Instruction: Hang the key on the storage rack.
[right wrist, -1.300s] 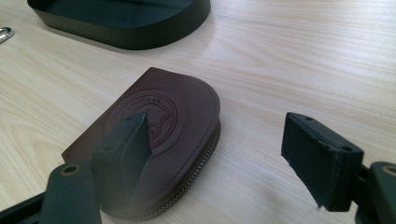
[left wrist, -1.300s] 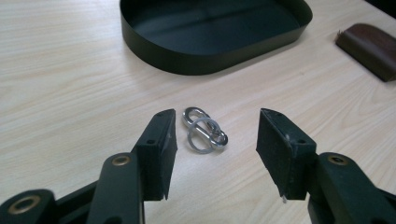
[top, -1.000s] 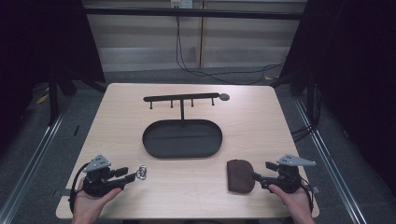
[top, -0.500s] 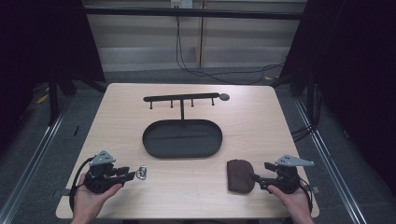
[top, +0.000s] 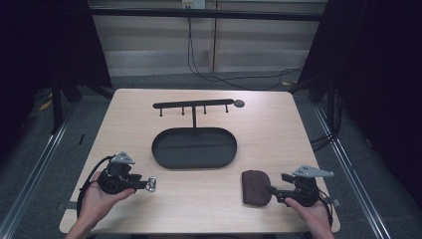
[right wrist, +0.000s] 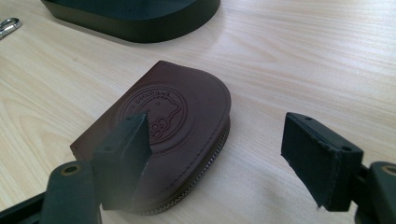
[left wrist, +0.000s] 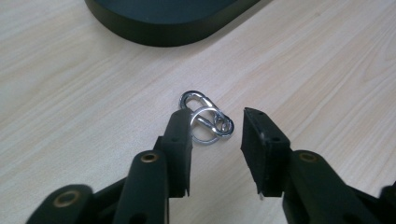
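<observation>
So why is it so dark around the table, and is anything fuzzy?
High view: light falls on the wooden table, with black surroundings. Left gripper view: metal key rings glint sharply, near jaws slightly soft. Right gripper view: the brown leather pouch is crisp, and the jaw in front of it is blurred.

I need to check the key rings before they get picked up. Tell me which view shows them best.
The left gripper view: the key rings lie close up on the table, linked loops and clip distinct, between the open left gripper. The high view shows them as a small glint; the right gripper view catches one end at its edge.
</observation>
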A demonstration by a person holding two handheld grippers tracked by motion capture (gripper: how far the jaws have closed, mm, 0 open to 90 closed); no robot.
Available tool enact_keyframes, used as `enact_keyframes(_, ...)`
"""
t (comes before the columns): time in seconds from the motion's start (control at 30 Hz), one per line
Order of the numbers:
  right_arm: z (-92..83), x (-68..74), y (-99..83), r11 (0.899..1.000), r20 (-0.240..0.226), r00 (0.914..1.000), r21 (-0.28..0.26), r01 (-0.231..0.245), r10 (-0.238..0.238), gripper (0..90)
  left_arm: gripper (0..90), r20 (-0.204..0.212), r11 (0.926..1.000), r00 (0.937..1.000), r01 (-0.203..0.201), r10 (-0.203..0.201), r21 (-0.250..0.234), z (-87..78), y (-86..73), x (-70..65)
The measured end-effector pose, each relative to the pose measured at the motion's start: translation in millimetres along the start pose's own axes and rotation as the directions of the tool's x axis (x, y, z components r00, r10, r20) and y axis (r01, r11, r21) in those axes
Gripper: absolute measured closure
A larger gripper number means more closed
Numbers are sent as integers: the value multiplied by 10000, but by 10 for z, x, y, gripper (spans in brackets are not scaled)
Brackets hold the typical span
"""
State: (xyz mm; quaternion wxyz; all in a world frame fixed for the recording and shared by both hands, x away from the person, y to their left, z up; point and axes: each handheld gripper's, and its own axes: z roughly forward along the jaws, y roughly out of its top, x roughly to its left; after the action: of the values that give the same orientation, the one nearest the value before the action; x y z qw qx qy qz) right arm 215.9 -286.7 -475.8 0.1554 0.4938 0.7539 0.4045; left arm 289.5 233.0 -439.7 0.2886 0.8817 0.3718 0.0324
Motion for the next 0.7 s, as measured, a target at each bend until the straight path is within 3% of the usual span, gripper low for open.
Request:
enact_keyframes(0.2,6,-3,1,10000,-10,10000,17,-8,8,234,574,263,9982,9996,22,-38,605,108,80,55)
enact_keyframes(0.27,6,-3,1,10000,-14,10000,19,-3,3,235,560,151,9979,9998,107,-117,639,133,102,72)
enact_keyframes(0.37,2,-1,0,10000,-10,10000,8,-19,19,234,568,99,9952,9999,-79,69,978,162,136,84)
enact_keyframes(0.57,3,-2,0,10000,-22,10000,14,-16,16,235,596,354,9892,9994,-29,-23,1468,242,216,124)
enact_keyframes(0.7,3,-6,-1,10000,-24,10000,13,-21,21,234,602,229,9841,9997,32,-73,1775,283,211,151)
